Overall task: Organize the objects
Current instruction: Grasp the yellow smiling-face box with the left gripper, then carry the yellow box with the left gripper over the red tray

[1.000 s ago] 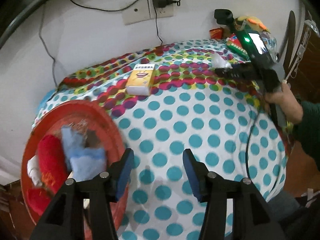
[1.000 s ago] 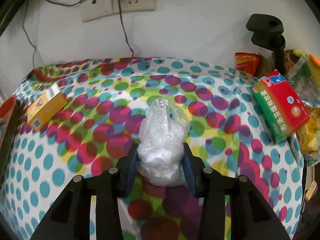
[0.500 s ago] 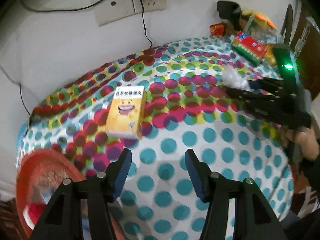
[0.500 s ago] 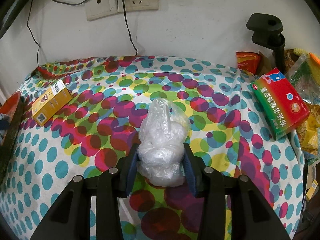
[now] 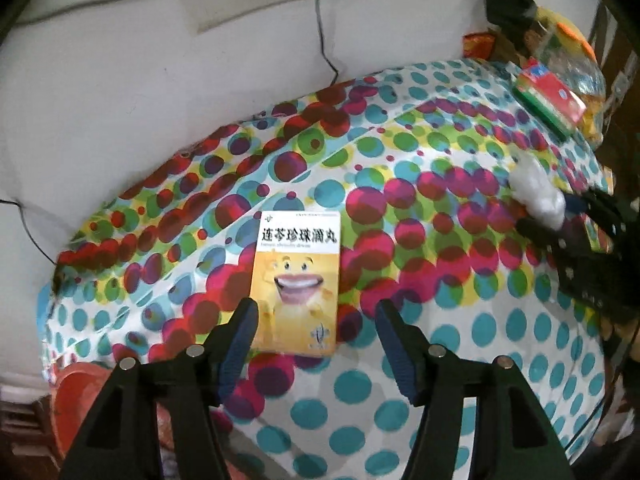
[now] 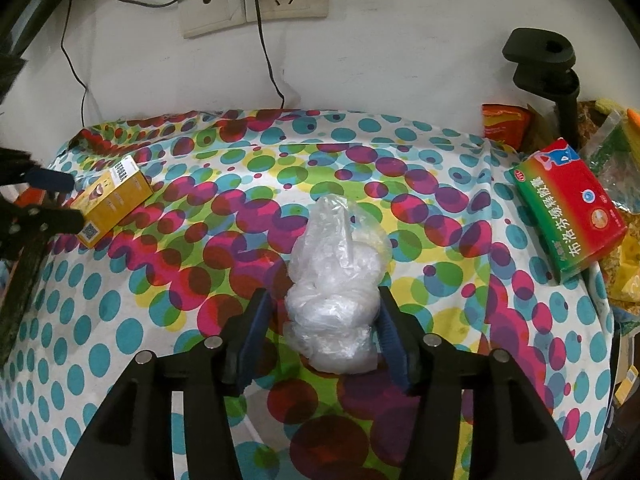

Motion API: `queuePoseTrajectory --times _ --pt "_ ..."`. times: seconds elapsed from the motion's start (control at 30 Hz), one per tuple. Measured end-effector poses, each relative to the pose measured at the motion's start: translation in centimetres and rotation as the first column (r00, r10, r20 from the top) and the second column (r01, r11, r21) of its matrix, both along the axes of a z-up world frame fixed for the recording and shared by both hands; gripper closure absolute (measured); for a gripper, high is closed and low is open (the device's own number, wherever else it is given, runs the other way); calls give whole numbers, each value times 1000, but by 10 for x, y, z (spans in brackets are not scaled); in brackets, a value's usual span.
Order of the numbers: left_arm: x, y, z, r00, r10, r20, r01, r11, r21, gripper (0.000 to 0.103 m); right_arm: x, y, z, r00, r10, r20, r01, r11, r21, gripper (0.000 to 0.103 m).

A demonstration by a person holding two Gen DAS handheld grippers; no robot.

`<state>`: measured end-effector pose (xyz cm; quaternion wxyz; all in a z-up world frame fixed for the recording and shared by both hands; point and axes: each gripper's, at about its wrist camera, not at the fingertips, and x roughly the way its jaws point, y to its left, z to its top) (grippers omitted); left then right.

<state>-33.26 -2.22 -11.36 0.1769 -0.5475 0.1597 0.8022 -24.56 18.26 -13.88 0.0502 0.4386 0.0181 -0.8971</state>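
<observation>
Yellow box [image 5: 297, 280] between left gripper [image 5: 316, 320] fingers

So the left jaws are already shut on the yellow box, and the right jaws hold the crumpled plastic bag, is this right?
Not quite. The left gripper is open: in the left wrist view its jaws stand apart on either side of the yellow box, not gripping it. The right gripper does hold the crumpled plastic bag, as the right wrist view shows.
</observation>
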Motion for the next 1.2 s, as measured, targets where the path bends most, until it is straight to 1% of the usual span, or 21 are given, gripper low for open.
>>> queuePoseTrajectory --times 0.03,0.1,0.13,0.2,0.23,0.4,0.57,0.73,0.77,0.8,0.83,0.87,0.9,1.0,1.2 --pt "-4 0 -3 1000 10 18 -10 1000 4 40 -1 1 0 1000 0 0 0 1000 -1 50" --pt "-8 -1 -3 1000 24 -4 -24 1000 9 36 -1 0 0 1000 3 1 -3 1000 -4 48" --pt "-10 -1 -5 999 32 2 -32 999 9 36 -1 0 0 1000 3 1 -3 1000 -1 48" --pt "-15 -2 -7 999 52 -10 -52 999 5 31 -1 -2 0 1000 9 3 -9 1000 1 44" --pt "-16 -1 -8 998 55 -17 -55 998 -1 31 -1 -2 -1 1000 12 4 -12 1000 1 44" --pt "-17 0 -17 996 68 -65 -73 995 -64 31 0 -3 -1 1000 12 3 -12 1000 3 44" --pt "-17 2 -26 990 103 -98 -113 988 -105 31 0 -3 -1 1000 12 3 -12 1000 4 44" --pt "-16 -2 -27 985 139 -100 -145 988 -60 32 0 -2 -1 1000 12 3 -12 1000 4 44" --pt "-16 -2 -26 985 140 -98 -145 988 -46 37 -1 -3 -1 1000 12 4 -12 1000 4 44" --pt "-15 -3 -26 985 144 -100 -148 988 -37 51 -1 -3 -1 1000 12 4 -12 1000 3 44" --pt "-13 -5 -26 985 144 -93 -147 989 -23 57 -1 -2 -1 1000 12 3 -12 1000 4 44" --pt "-13 -7 -25 985 151 -80 -152 988 -7 68 -1 -2 -1 1000 12 3 -12 1000 3 44" --pt "-11 -8 -25 984 160 -76 -161 987 -5 72 -1 -2 -1 1000 12 3 -12 1000 3 44" --pt "-6 -6 -24 981 167 -100 -171 985 -35 73 -1 -2 -1 1000 12 3 -12 1000 4 44" --pt "9 -3 -23 984 148 -99 -152 987 -41 73 -1 -3 0 1000 9 4 -9 1000 3 44"
